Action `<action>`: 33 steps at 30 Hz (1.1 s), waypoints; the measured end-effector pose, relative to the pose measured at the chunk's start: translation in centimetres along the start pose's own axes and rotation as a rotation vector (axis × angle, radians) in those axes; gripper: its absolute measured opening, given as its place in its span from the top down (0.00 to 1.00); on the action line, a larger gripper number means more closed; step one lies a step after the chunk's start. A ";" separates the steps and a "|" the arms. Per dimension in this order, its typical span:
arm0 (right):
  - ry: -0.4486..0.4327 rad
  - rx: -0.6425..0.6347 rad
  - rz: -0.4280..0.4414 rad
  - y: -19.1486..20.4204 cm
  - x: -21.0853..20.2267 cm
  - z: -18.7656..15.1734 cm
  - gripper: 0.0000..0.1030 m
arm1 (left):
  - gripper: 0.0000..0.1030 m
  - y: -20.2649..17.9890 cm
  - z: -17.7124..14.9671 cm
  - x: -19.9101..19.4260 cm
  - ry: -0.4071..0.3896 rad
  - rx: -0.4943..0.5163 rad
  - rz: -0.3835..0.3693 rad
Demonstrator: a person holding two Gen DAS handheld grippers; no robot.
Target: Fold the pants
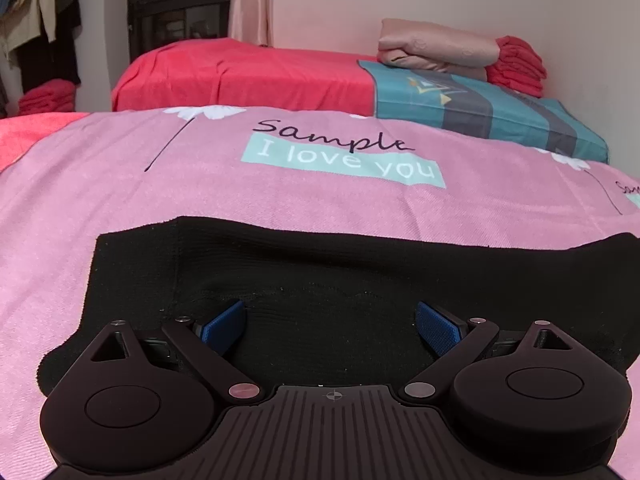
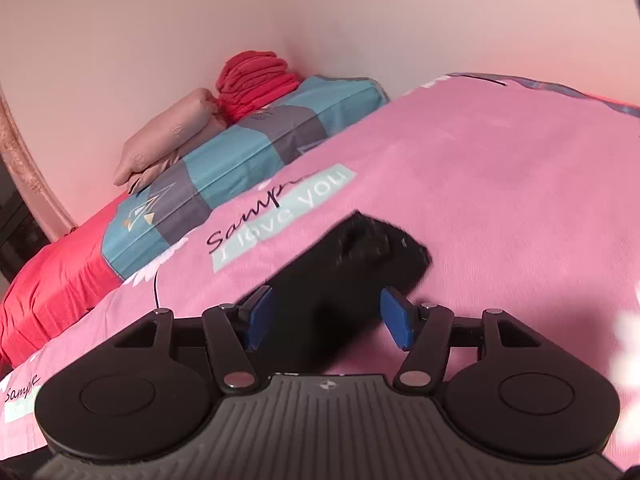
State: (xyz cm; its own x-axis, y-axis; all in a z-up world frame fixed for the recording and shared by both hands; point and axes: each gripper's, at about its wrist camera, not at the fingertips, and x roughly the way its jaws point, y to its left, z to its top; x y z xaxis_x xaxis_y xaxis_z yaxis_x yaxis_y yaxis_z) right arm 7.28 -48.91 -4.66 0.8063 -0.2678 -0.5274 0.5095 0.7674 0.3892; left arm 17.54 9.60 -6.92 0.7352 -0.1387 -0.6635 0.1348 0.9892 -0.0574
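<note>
Black pants (image 1: 328, 276) lie flat on a pink bedspread (image 1: 200, 184). In the left wrist view my left gripper (image 1: 330, 322) is open, its blue pads (image 1: 226, 320) low over the near part of the pants, with cloth between the fingers. In the right wrist view one end of the black pants (image 2: 344, 276) runs forward between the blue pads (image 2: 394, 316) of my right gripper (image 2: 326, 314), which is open. That end looks rumpled and blurred. The right view is tilted.
A teal and grey quilt (image 1: 480, 108), a folded tan blanket (image 1: 436, 46) and a red stack (image 1: 516, 64) sit at the far right by the wall. A red sheet (image 1: 248, 74) covers the far bed. Clothes (image 1: 36, 24) hang at far left.
</note>
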 end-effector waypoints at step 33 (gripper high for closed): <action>0.345 0.254 0.298 -2.0 2.3 -0.8 0.15 | 0.00 -0.7 -0.2 0.3 0.002 0.037 0.033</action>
State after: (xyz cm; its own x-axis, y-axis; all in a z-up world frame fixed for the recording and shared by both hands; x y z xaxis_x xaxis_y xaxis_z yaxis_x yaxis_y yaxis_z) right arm 7.90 -50.61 -7.27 0.8031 0.1810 -0.5677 0.3649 0.6038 0.7087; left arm 17.51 8.84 -7.16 0.7380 -0.1060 -0.6665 0.1352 0.9908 -0.0078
